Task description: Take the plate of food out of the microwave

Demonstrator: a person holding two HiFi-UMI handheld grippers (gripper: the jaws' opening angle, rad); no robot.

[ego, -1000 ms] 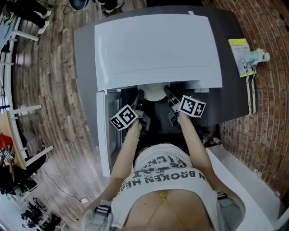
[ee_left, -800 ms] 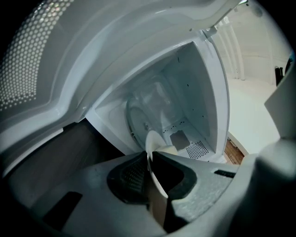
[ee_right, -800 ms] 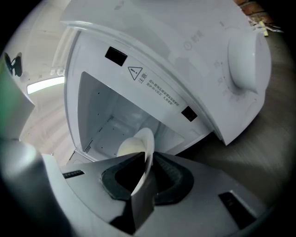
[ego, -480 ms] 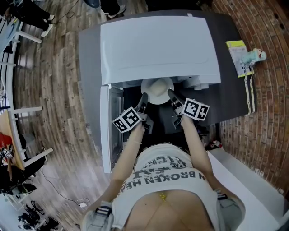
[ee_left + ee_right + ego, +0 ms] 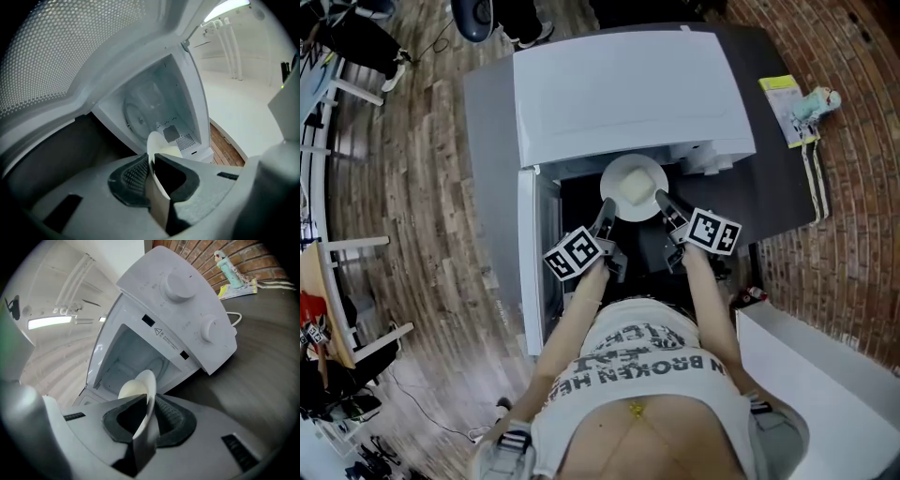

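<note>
A white plate (image 5: 630, 178) with a pale yellow mound of food (image 5: 171, 152) hangs just outside the open mouth of the white microwave (image 5: 628, 89). My left gripper (image 5: 607, 210) is shut on the plate's left rim and my right gripper (image 5: 662, 201) is shut on its right rim. In the left gripper view the plate rim (image 5: 151, 151) stands edge-on between the dark pads of my left gripper (image 5: 151, 177), with the empty cavity (image 5: 150, 110) behind. In the right gripper view my right gripper (image 5: 149, 416) pinches the plate (image 5: 146, 383) the same way.
The microwave door (image 5: 529, 267) stands swung open at the left. The microwave sits on a dark table (image 5: 773, 187) with a yellow leaflet and a small bottle (image 5: 814, 101) at its far right. A white counter (image 5: 825, 375) lies at the lower right, a brick wall beyond.
Both grippers have drawn back toward the person and a little up with the plate. The plate, mostly hidden under the microwave's top before, now shows nearly whole in front of the opening.
</note>
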